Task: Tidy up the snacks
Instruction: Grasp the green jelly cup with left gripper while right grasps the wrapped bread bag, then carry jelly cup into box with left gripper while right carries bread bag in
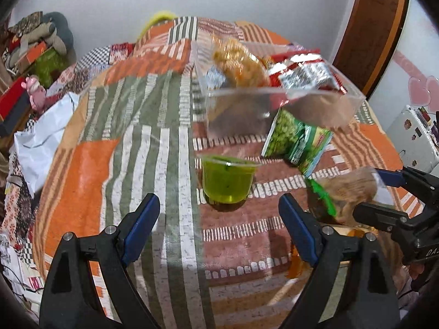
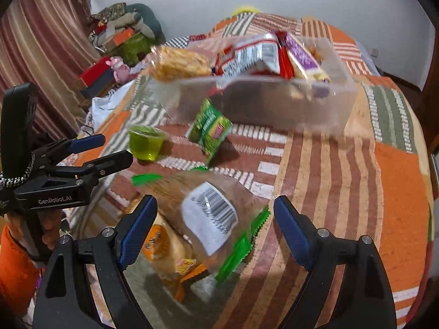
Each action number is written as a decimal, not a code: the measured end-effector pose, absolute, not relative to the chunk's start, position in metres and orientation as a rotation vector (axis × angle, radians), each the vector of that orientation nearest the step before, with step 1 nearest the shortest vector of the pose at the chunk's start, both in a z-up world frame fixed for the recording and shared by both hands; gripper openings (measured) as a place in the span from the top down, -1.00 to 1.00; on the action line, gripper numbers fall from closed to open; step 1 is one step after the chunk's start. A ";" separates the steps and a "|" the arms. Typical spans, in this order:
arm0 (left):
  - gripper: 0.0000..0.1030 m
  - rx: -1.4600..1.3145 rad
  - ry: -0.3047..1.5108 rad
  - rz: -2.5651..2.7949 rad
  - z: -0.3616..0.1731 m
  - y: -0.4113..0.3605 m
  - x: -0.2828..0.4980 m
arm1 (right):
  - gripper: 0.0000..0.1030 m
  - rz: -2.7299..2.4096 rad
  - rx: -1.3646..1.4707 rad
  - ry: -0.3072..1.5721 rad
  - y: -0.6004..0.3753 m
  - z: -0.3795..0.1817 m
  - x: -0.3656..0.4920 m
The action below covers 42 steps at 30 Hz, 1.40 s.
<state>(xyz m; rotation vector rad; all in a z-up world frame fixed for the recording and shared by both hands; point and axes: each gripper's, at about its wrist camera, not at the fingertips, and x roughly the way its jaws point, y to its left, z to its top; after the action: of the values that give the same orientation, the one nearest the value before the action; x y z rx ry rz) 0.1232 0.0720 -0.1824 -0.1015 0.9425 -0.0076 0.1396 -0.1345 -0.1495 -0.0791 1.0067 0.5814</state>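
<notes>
With the clear plastic bin [image 2: 263, 104] on the bed's patchwork quilt [image 2: 343, 170] already part-filled, both jaws gape empty, the left gripper [image 1: 219, 211] facing the green jelly cup [image 1: 227, 178], the right gripper [image 2: 215, 213] over the barcoded clear snack bag [image 2: 208, 216].

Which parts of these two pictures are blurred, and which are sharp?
Left wrist view: the clear box and the green packet are smeared; the left gripper is sharp. Right wrist view: the bag with the barcode label is blurred; the right gripper is sharp.
</notes>
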 end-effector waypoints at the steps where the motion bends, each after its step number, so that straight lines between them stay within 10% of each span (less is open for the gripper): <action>1: -0.73 -0.105 0.948 -0.008 -0.185 0.072 0.125 | -0.65 0.582 -0.070 1.013 -0.134 -0.151 0.142; 12: -0.65 -0.115 0.944 -0.006 -0.201 0.070 0.146 | -0.60 0.614 -0.049 1.035 -0.129 -0.161 0.154; 21: 0.11 -0.114 0.946 -0.021 -0.205 0.069 0.163 | -0.33 0.632 -0.047 1.002 -0.135 -0.158 0.153; 42: 0.11 -0.089 0.819 -0.051 -0.147 0.054 0.128 | -0.18 0.615 -0.003 0.881 -0.169 -0.111 0.135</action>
<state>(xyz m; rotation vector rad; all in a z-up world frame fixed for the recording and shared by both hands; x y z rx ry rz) 0.1283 0.0539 -0.1466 -0.0889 0.8193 -0.0509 0.1354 -0.1695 -0.1108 -0.0028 0.8808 0.6151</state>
